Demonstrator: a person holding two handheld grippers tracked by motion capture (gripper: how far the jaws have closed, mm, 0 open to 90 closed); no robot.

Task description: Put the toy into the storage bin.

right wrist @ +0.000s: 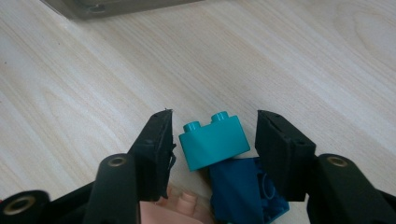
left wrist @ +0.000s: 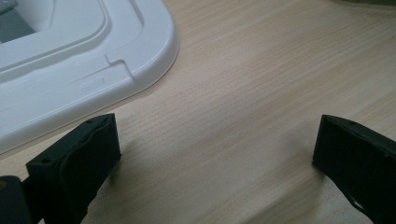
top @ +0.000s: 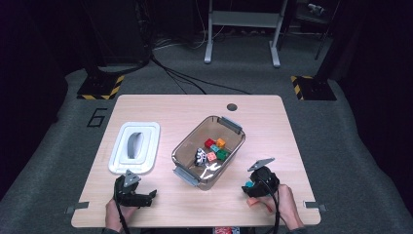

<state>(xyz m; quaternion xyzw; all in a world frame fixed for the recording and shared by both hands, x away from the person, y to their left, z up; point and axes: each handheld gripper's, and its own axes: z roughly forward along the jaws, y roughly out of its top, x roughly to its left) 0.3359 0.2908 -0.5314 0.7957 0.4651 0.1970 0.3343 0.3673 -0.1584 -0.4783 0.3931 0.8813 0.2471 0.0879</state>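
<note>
Straddling a teal brick (right wrist: 214, 140) near the table's (top: 272, 117) front edge, the right hand-held gripper (right wrist: 214, 142) stands narrow, pads not yet touching.

A pale wooden worktop (top: 160, 204) carries a white lid (top: 135, 146) at left, a clear bin (top: 185, 146) of coloured bricks at centre, and teal (right wrist: 214, 140), blue (right wrist: 243, 189) and pink (right wrist: 180, 207) bricks near its front right edge.

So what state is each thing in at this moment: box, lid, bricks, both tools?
Box: open, holding several bricks.
Lid: off, flat on the table beside the box.
Teal brick: on the table, between the right tool's jaws, narrow gaps showing.
Right tool: partly closed, not yet gripping.
Left tool: open, nothing between.
</note>
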